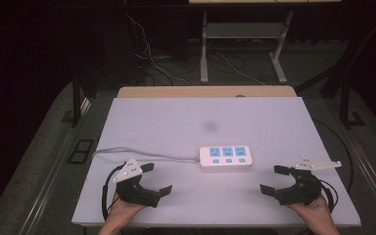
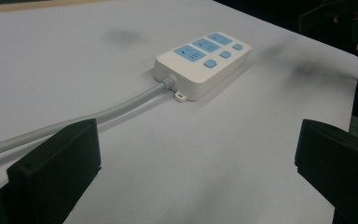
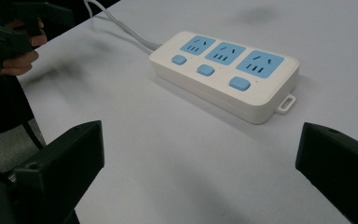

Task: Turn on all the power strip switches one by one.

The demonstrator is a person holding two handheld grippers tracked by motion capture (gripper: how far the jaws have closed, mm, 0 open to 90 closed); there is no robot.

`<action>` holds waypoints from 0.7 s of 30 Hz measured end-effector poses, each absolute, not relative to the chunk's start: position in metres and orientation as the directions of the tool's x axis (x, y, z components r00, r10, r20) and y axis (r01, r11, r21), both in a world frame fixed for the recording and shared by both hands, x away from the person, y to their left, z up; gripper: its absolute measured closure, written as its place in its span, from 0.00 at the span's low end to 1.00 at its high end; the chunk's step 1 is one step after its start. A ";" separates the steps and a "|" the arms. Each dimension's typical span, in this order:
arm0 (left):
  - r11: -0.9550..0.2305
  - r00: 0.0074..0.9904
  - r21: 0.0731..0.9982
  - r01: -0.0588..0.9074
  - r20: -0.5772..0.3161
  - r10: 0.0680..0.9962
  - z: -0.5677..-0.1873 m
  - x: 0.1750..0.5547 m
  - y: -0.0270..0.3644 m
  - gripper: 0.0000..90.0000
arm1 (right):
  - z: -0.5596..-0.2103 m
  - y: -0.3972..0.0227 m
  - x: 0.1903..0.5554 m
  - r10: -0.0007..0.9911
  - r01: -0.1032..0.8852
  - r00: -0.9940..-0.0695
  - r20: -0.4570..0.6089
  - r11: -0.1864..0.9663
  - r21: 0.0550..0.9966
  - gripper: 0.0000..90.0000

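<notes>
On the bench (image 1: 176, 117), the strip (image 1: 225, 157) lies flat between the left gripper (image 1: 157, 180) and right gripper (image 1: 275, 179), whose fingers stand apart and empty, seemingly poised to approach it.

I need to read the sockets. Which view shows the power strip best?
The right gripper view: the power strip lies close, with its three blue sockets and buttons facing the camera. The left gripper view shows it farther off, cable end first. The high view shows it small, from above.

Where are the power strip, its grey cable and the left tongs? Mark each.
power strip (image 1: 225, 157), high view, white top face.
grey cable (image 2: 121, 108), left gripper view, mid-run near the strip.
left tongs (image 1: 155, 179), high view, gap between open tips.
</notes>
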State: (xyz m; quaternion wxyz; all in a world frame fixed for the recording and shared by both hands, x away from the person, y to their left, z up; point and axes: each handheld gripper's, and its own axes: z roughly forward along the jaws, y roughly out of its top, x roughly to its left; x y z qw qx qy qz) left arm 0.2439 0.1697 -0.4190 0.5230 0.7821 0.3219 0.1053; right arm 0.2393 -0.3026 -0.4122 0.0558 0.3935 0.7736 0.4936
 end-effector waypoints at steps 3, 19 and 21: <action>-0.245 0.769 0.885 0.395 -0.173 0.615 -0.419 0.244 0.170 0.00 | -0.412 -0.303 0.239 0.665 0.562 -0.682 0.303 0.212 0.800 0.01; -0.248 0.765 0.882 0.400 -0.172 0.620 -0.421 0.246 0.171 0.00 | -0.402 -0.306 0.250 0.662 0.577 -0.691 0.289 0.266 0.772 0.01; -0.248 0.764 0.882 0.401 -0.173 0.621 -0.421 0.246 0.171 0.00 | -0.400 -0.307 0.252 0.658 0.582 -0.695 0.290 0.277 0.765 0.01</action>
